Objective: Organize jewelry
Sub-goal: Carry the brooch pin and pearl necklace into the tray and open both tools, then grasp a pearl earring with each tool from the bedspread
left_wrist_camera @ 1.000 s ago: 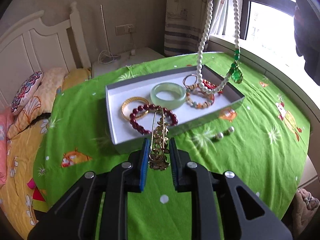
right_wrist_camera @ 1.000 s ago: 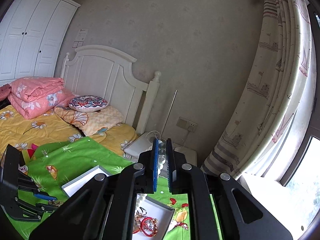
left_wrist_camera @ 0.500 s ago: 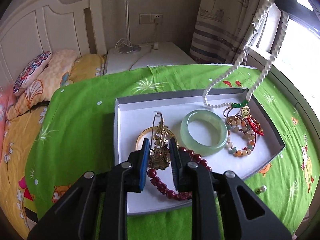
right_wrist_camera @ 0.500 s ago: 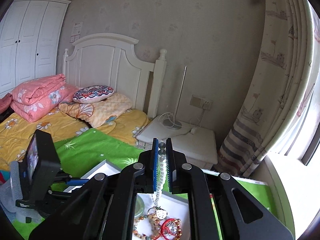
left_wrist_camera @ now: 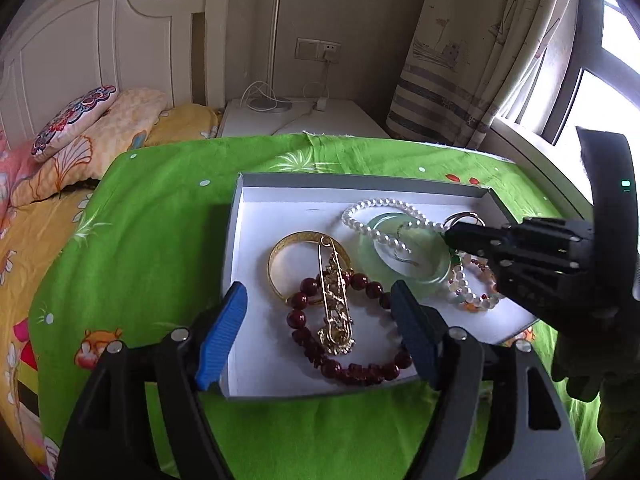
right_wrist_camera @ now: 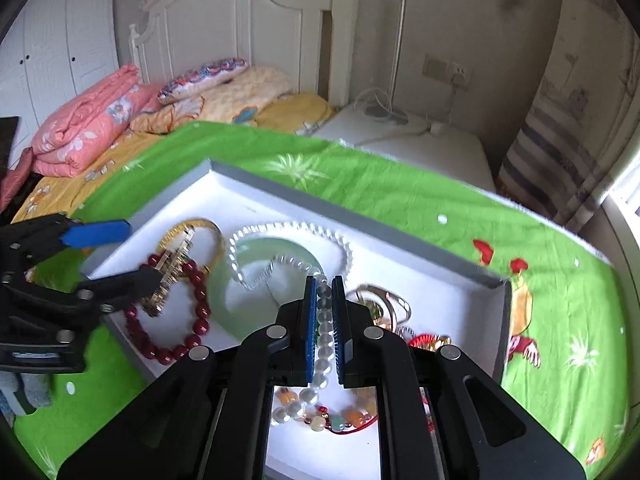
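Observation:
A white tray with a grey rim [left_wrist_camera: 360,182] lies on the green cloth. In it a gold brooch pin [left_wrist_camera: 336,308] rests on a dark red bead bracelet [left_wrist_camera: 296,320] and a gold bangle [left_wrist_camera: 280,256]. My left gripper [left_wrist_camera: 319,294] straddles the brooch with its jaws opening, pads clear of it. My right gripper [right_wrist_camera: 323,284] hangs low over the tray's right part, shut on a pearl necklace [right_wrist_camera: 288,228]. The necklace's loop lies across a pale green jade bangle [left_wrist_camera: 432,276]. A mixed bead bracelet [right_wrist_camera: 320,420] sits under the right fingers.
The green cartoon-print cloth [left_wrist_camera: 140,240] covers the surface around the tray. A bed with a white headboard [left_wrist_camera: 100,40] and pillows is at the left. Behind stand a white nightstand [left_wrist_camera: 304,120], a striped curtain [left_wrist_camera: 460,60] and a window at the right.
My left gripper opened and let the gold brooch drop into the tray. My right gripper came down and laid most of the pearl necklace over the jade bangle.

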`<state>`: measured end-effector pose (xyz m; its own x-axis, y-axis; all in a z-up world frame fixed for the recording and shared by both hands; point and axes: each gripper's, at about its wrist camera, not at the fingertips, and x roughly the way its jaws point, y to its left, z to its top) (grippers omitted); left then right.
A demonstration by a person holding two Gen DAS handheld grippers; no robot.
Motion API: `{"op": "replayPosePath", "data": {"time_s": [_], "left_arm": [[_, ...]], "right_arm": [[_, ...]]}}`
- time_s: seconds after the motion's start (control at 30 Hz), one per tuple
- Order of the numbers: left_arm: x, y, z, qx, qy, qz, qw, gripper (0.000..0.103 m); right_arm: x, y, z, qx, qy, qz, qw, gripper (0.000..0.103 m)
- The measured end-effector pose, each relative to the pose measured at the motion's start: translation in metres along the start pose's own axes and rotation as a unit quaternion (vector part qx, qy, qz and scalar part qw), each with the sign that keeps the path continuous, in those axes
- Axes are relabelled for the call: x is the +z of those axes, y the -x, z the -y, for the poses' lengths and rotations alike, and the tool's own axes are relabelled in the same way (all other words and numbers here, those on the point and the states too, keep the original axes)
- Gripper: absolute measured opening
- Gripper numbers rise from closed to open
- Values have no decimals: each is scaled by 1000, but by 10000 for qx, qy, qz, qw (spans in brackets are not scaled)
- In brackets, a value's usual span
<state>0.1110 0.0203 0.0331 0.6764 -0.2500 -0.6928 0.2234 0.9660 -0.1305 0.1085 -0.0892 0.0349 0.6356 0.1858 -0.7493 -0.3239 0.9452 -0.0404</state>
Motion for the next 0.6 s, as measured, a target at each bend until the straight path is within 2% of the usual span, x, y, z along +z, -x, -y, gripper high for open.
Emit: {"op": "replayPosePath", "data": {"time_s": [0.1,0.13,0.2,0.23,0.27,0.43,0.6], "left_arm": [[-11,17,5,68,-65,191,9998,87],[-15,23,7,86,-78,246,9996,90],[-23,33,8,135,-72,333,9993,94],[-26,39,10,158,-59,368,9992,97],[-30,44,11,184,-48,404,9990,98],[-52,72,20,110,71,470,9988,100],[-82,73,26,-196,362,128,9991,100]], "right_arm": [[-11,-1,13,308,-292,-22,9991,11],[-14,1,16,414,-357,-35,9985,17],[-19,13,24,657,-461,32,9968,36],[-23,23,28,793,-517,154,9954,51],[-26,32,32,883,-563,286,9941,59],[-60,79,38,964,-365,642,9926,59],[-103,93,15,992,444,359,9934,56]]}}
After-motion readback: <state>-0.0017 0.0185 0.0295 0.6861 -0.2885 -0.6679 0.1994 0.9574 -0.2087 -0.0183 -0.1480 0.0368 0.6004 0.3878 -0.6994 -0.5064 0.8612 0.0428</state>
